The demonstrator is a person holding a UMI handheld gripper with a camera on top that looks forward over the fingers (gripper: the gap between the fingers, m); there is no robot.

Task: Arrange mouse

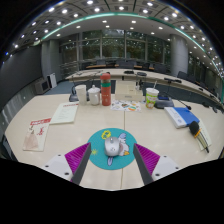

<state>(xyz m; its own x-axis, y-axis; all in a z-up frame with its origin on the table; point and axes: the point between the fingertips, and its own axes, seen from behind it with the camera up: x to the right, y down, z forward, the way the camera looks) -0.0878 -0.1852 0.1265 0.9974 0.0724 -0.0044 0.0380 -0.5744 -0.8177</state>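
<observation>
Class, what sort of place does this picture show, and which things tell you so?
Probably an office or meeting room: a large pale table with papers and cups, rows of ceiling lights, and a mouse on a round teal mat between the open gripper fingers.

I can read no text here; print on the flat papers (38,133) at left is illegible.

A single wide-angle view is taken from the gripper (111,160) itself, directed forward along its jaws. The table (60,135) is seen from close above, slightly downward, with the office room beyond.
</observation>
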